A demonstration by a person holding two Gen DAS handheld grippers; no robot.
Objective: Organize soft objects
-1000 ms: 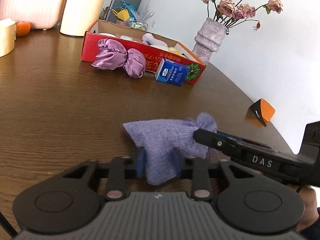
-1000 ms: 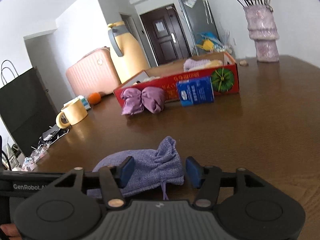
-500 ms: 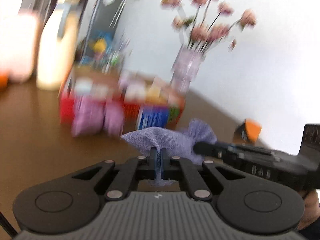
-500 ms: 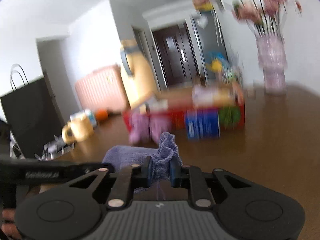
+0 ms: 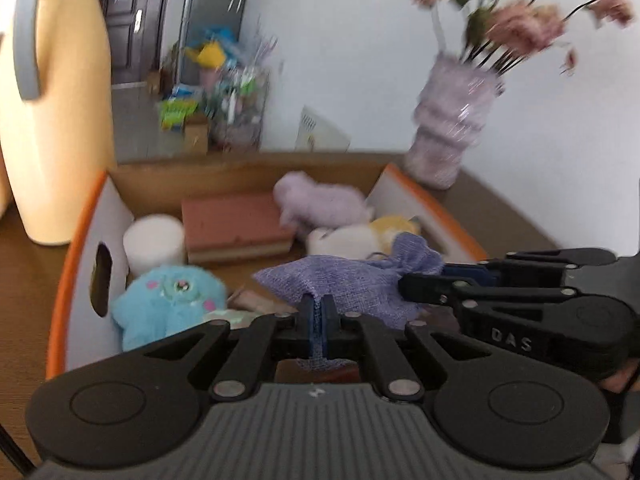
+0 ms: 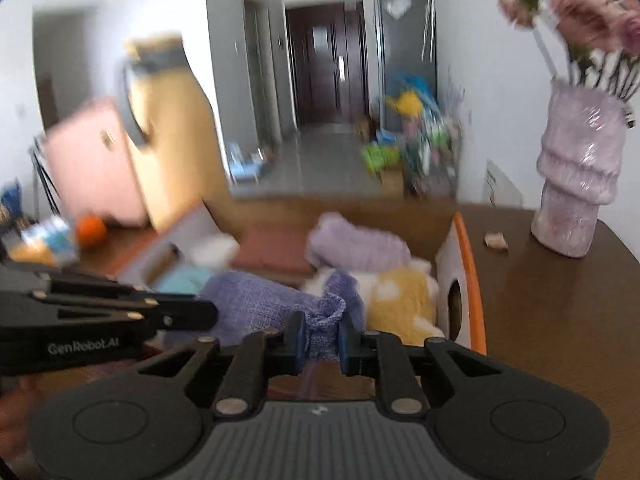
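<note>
Purple pouch (image 5: 352, 280) held over the box (image 5: 76, 248)

It is pinched tight by the left gripper (image 5: 319, 320) and the right gripper (image 6: 320, 334), inside the box's orange rim.

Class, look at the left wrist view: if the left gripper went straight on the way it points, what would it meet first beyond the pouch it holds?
Probably the pink block lying in the box, just past the pouch clamped in the left gripper; depth is unclear through the blur.
</note>
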